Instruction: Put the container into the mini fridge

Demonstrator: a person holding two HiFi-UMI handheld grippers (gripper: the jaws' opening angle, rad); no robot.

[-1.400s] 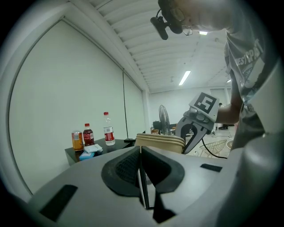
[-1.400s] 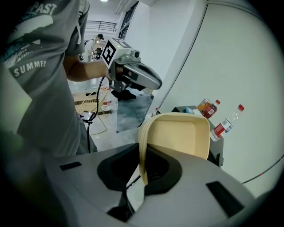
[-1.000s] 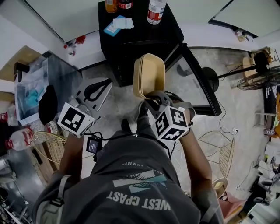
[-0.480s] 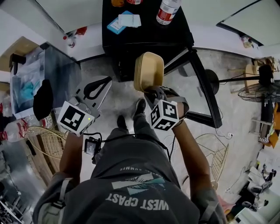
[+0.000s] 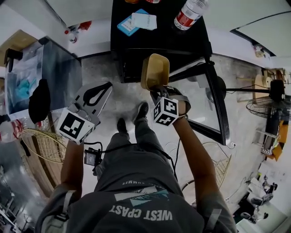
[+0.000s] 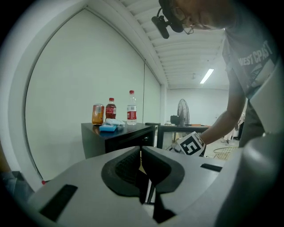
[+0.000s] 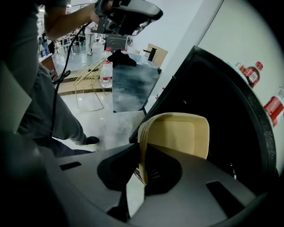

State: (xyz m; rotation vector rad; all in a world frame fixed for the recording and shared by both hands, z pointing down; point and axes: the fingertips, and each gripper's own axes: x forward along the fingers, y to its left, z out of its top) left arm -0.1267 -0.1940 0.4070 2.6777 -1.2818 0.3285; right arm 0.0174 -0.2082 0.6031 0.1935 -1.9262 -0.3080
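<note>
The tan lidded container point(image 5: 155, 71) stands on edge in front of the black mini fridge point(image 5: 136, 45), whose door point(image 5: 213, 104) hangs open to the right. My right gripper point(image 5: 158, 91) is shut on the container's lower rim. In the right gripper view the container point(image 7: 177, 135) sits between the jaws of the right gripper point(image 7: 141, 165), with the dark fridge opening point(image 7: 217, 102) behind it. My left gripper point(image 5: 105, 87) hangs to the left over the floor, shut with nothing in it. The left gripper view shows the left gripper point(image 6: 141, 153) with jaws together, facing the fridge point(image 6: 117, 138).
Bottles point(image 5: 190, 12) and a blue box point(image 5: 128, 26) rest on the fridge top. A grey glass-sided cabinet point(image 5: 50, 73) stands at left, with a wire basket point(image 5: 43, 145) beside it. A floor fan point(image 5: 273, 93) is at right. The person's shoes point(image 5: 141, 110) are in front of the fridge.
The right gripper has carried the container lower and closer to the fridge opening. The left gripper has sunk a little and stays shut.
</note>
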